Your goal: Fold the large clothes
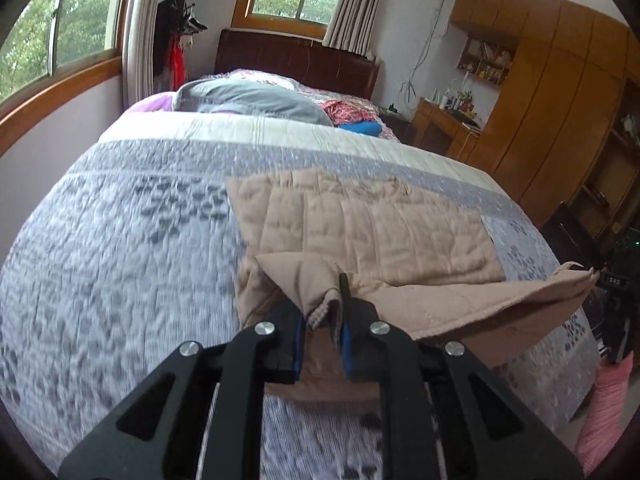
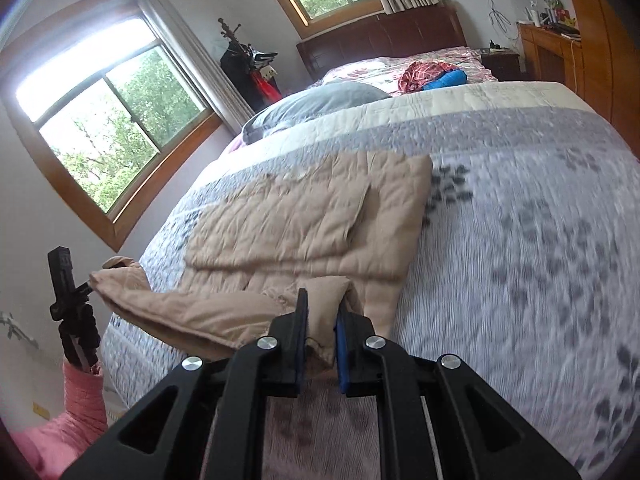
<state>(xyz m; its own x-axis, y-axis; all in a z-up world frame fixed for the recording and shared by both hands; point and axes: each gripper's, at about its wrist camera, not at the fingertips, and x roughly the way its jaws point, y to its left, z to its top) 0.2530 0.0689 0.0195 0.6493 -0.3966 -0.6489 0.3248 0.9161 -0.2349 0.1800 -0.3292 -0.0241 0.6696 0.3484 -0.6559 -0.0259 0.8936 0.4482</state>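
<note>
A beige quilted jacket (image 1: 360, 220) lies partly folded on the grey patterned bedspread (image 1: 120, 240); it also shows in the right wrist view (image 2: 288, 220). My left gripper (image 1: 326, 312) is shut on the jacket's near edge at one corner and holds it lifted. My right gripper (image 2: 322, 320) is shut on the other corner of the same edge. The lifted edge hangs stretched between the two grippers above the bed. The right gripper shows at the far right of the left wrist view (image 1: 588, 270), and the left gripper at the far left of the right wrist view (image 2: 86, 286).
A grey pillow (image 1: 248, 98) and red and blue clothes (image 1: 352, 116) lie near the dark headboard (image 1: 296, 60). Wooden wardrobes (image 1: 560, 100) and a desk (image 1: 440, 128) stand right of the bed. Windows (image 2: 108, 120) and a coat rack (image 2: 248, 64) are on the left.
</note>
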